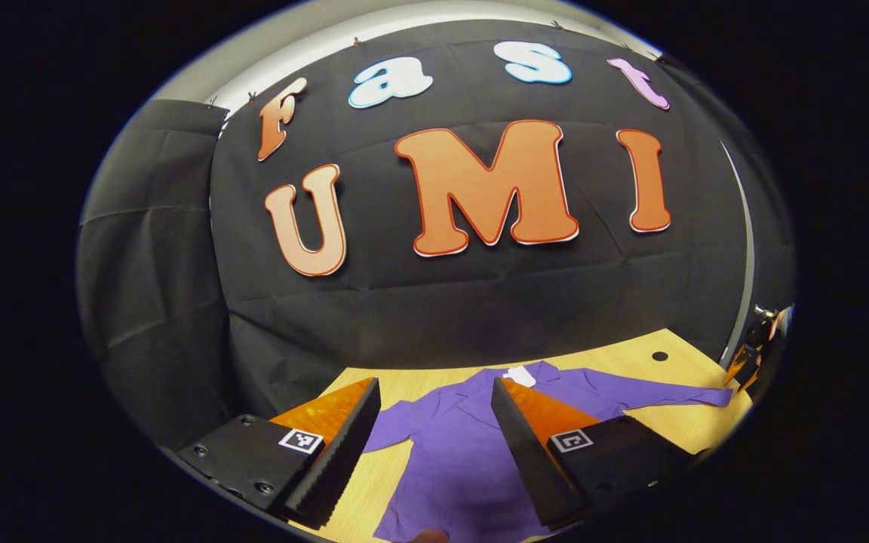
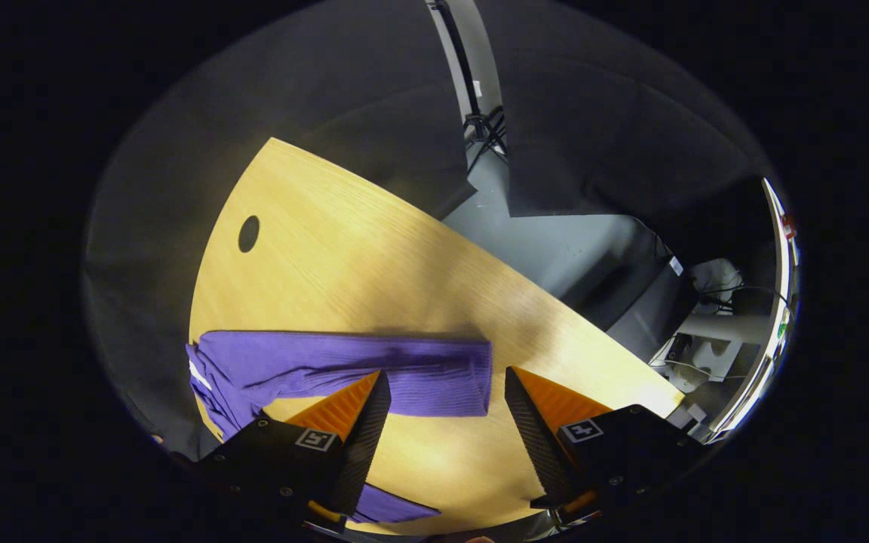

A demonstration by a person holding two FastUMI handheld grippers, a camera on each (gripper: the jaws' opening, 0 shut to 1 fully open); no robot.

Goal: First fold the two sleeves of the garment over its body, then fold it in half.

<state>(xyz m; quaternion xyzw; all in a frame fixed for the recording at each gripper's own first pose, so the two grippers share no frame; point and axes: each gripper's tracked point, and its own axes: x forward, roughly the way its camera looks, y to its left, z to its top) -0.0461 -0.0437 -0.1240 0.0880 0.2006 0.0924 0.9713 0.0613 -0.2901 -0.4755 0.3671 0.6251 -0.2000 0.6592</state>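
Observation:
A purple long-sleeved garment (image 1: 446,445) lies flat on the wooden table (image 1: 631,354), collar toward the back wall, both sleeves spread out sideways. My left gripper (image 1: 434,396) hangs open above the garment's chest, nothing between its fingers. In the right gripper view, one purple sleeve (image 2: 374,373) stretches across the table (image 2: 344,256), its cuff end lying between the fingers of my right gripper (image 2: 446,385), which is open and hovers just over it. The other gripper (image 1: 751,354) shows small at the far right of the left gripper view, near that sleeve's end.
A small round dark hole (image 2: 249,233) sits in the tabletop near its back corner. Beyond the table's right edge lie grey floor, cables and equipment (image 2: 706,302). Black cloth walls close the back and left.

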